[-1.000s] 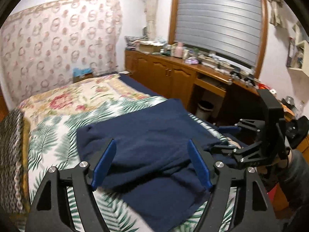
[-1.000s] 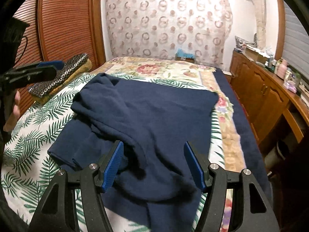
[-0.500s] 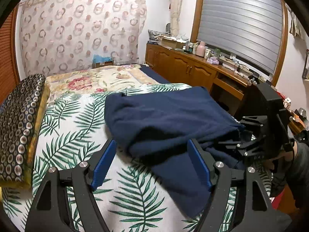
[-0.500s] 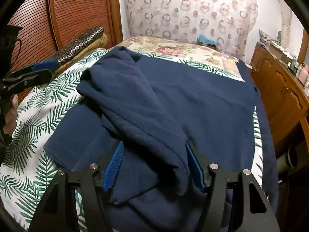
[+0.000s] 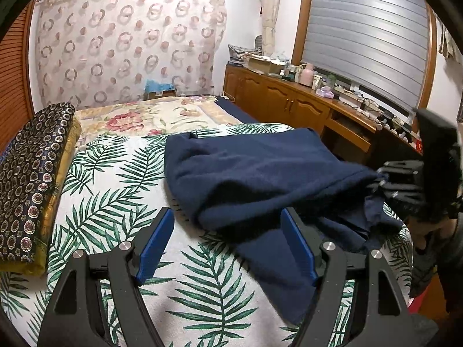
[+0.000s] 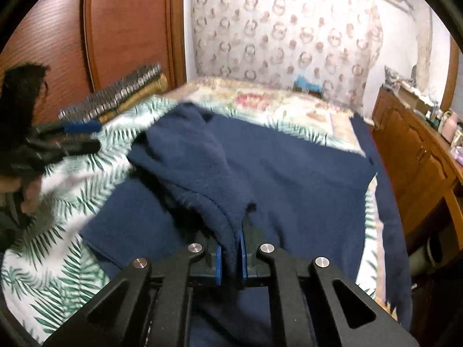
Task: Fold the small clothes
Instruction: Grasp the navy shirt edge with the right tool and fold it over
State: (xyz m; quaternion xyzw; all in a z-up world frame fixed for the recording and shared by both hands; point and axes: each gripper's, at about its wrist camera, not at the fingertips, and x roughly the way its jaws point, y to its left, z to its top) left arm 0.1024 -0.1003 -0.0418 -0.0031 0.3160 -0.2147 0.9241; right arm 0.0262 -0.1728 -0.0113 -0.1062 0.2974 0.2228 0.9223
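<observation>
Navy fleece garment spread on bed over palm-leaf cover, one layer folded back over rest. Right tongs clamped together on bunched fold of garment at near edge. Left tongs standing wide apart above cover, near hem of garment between blue pads, not pressed. Patterned cushion lying along left edge of bed.

Bed, palm-leaf cover: navy garment spread, patterned cushion at edge
</observation>
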